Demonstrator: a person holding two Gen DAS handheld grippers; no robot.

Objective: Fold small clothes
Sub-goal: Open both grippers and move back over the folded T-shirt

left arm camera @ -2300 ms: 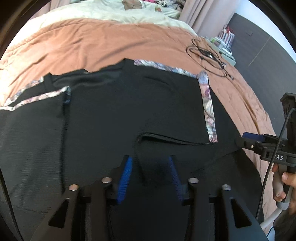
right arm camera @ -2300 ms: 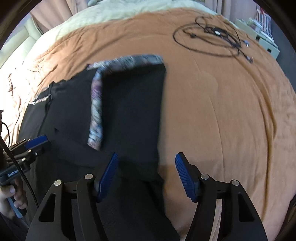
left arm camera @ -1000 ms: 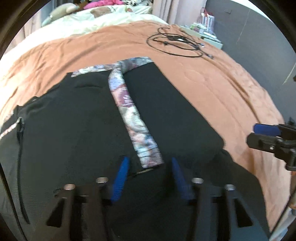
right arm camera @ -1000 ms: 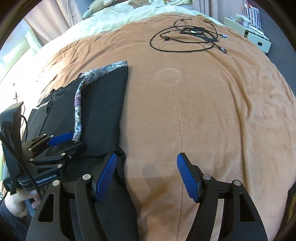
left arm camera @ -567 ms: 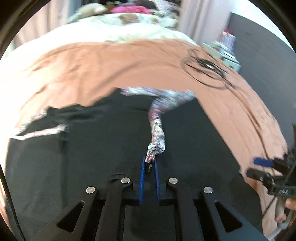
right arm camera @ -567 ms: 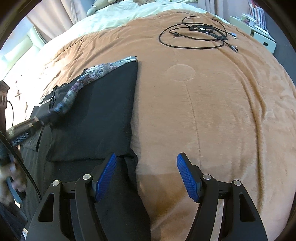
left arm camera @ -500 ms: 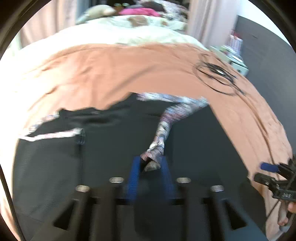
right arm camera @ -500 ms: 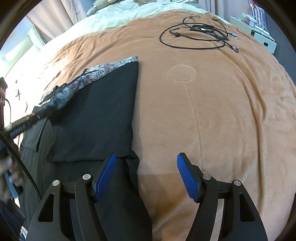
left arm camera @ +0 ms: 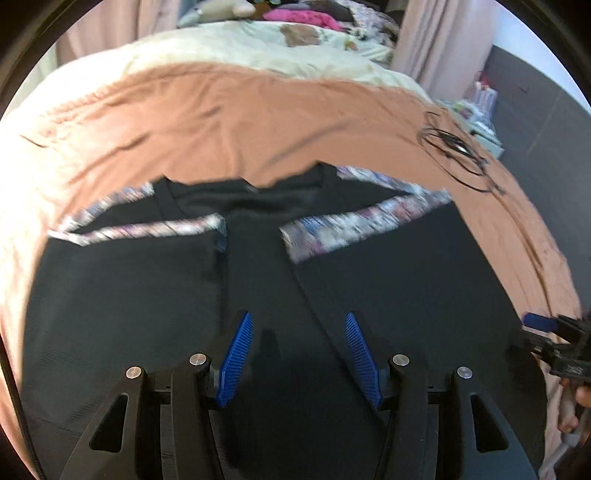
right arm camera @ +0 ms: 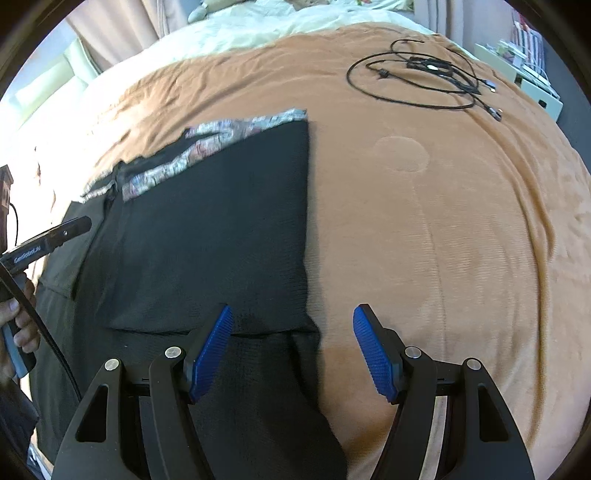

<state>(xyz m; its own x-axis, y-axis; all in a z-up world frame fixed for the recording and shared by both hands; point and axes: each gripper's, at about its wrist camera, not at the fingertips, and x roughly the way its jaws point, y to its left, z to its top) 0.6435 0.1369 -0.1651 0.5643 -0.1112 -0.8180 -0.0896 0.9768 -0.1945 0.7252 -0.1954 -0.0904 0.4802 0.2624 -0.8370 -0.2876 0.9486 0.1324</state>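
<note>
Here the left hand-held gripper [left arm camera: 299, 354] hovers wide open, holding nothing, over the black garment [left arm camera: 147, 295]; the right hand-held gripper [right arm camera: 291, 350] gapes empty at its edge; floral-trimmed sleeves, apparently folded inward, lie on the brown bedspread [right arm camera: 443, 221].

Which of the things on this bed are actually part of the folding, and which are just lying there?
Part of the job:
- black garment with patterned sleeve trim
- left gripper, open
- right gripper, open

Just lying about:
- black cables
- brown bedspread underneath
- pink clothes far behind
</note>
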